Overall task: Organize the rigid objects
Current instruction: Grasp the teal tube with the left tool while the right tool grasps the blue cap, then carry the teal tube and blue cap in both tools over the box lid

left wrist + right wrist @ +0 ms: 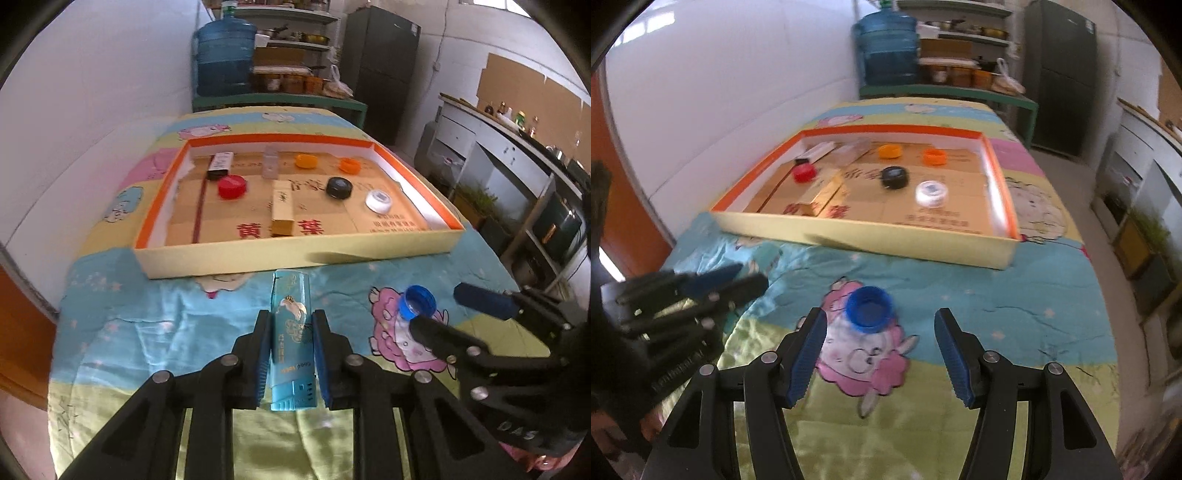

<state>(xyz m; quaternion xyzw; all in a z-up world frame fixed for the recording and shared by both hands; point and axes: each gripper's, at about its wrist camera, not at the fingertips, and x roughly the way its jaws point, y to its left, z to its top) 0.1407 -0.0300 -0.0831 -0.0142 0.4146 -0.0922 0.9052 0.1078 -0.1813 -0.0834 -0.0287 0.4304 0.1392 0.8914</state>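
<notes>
Teal cardboard, a slim printed box [291, 339], sits squarely between the blue ribbed pads [262, 354] of the left gripper [290, 354], and the jaws are drawn in tight against its long sides: a firm hold, taken low along its length. It looks gripped that way so it can be carried lengthwise into the shallow orange-rimmed cardboard tray [295, 264] just ahead, probably to join the tan oblong box [283, 210] already lying there.

Over on the right, the right gripper [881, 354] hangs with its jaws well apart and nothing in them; the round blue plastic bottle cap [870, 308] lies open side up on the cloth between and just beyond the fingertips, untouched. That reads as a line-up for the next pickup.

Inside the tray the caps sit spread out: a red cap [232, 187], a black cap [339, 187], a white cap [378, 199] and two orange caps [306, 160] at the far side, with a black-and-white box [221, 165] in the far left corner.

The surface is a table under a cartoon-print cloth [1015, 306] in blue, green and pink, a little wrinkled. Behind stand a big blue water jug [224, 55], cluttered shelves [295, 44] and a dark refrigerator [380, 62].
</notes>
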